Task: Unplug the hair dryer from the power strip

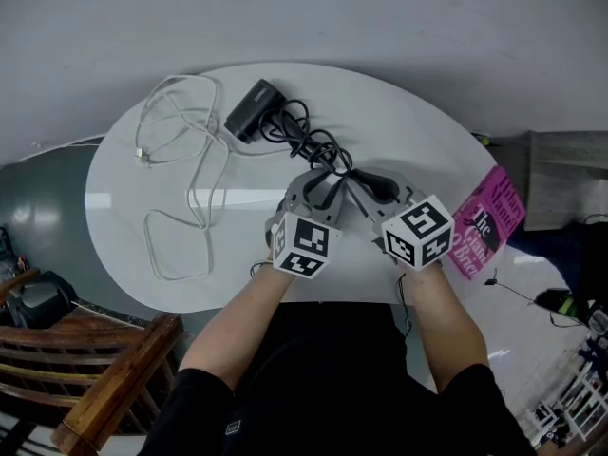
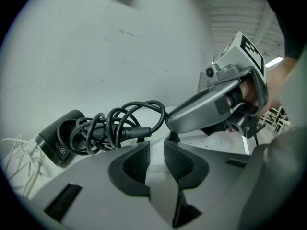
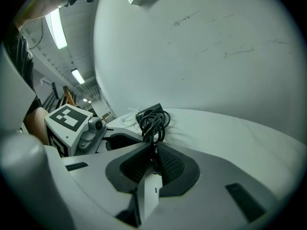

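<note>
- The left gripper [image 2: 157, 145] hangs over the 6 o'clock side of the white table [image 1: 418, 131]. Its jaws stand a little apart with only bare tabletop between them.
- Just beside it at 3 o'clock, the right gripper [image 3: 154, 150] has its pads drawn almost together. They appear to pinch a strand of the black cord [image 3: 152, 121].
- Toward 12 o'clock from both tools the cord lies in a loose tangle, and its ribbed end shows right ahead of the left jaws.
- At 11 o'clock, beyond the tangle, lies the black hair dryer [image 1: 255, 109], lying flat on the table.
- At 9 to 10 o'clock a white cable [image 1: 180, 150] sprawls in loops, and a pink book [image 1: 489, 221] hangs off the 3 o'clock edge.
- No power strip shows in any view, and the plug cannot be made out. I judge that the cord is already free, or else its socket is out of sight. Only the cord is gripped so far.
</note>
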Demonstrator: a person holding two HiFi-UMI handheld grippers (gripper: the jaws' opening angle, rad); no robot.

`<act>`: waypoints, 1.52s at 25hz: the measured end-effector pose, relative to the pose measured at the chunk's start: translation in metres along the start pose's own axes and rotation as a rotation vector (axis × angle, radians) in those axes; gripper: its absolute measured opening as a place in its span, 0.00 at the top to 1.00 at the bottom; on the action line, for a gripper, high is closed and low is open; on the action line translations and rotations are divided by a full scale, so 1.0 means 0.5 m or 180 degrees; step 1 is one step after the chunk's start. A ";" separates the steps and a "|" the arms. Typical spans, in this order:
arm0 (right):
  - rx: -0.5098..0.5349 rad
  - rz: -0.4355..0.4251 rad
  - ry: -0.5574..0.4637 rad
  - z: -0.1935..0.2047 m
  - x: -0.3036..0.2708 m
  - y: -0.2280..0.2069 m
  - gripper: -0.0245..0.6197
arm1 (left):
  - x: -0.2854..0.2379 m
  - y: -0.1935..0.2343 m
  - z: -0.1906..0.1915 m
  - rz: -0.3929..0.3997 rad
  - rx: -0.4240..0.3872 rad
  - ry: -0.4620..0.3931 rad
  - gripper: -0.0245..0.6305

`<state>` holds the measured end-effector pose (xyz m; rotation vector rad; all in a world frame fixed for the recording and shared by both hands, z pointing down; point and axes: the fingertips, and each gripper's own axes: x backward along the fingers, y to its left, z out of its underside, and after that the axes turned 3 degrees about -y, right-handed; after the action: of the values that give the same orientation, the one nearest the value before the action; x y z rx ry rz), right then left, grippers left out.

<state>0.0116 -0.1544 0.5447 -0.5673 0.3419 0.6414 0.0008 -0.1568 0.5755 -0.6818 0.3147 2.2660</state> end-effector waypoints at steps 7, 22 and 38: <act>-0.0119 0.0042 0.0072 -0.004 -0.009 -0.009 0.87 | -0.004 -0.011 -0.001 0.0019 -0.0159 0.0028 0.86; -0.0197 0.0030 0.0092 -0.005 -0.002 -0.011 0.88 | -0.005 -0.017 -0.001 0.0028 -0.0088 0.0043 0.87; -0.0292 0.0007 0.0135 -0.007 0.001 -0.005 0.89 | 0.000 -0.014 0.003 0.0023 0.0025 -0.0009 0.87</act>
<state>0.0129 -0.1577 0.5427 -0.6691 0.3541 0.6502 0.0054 -0.1512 0.5764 -0.6741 0.3251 2.2714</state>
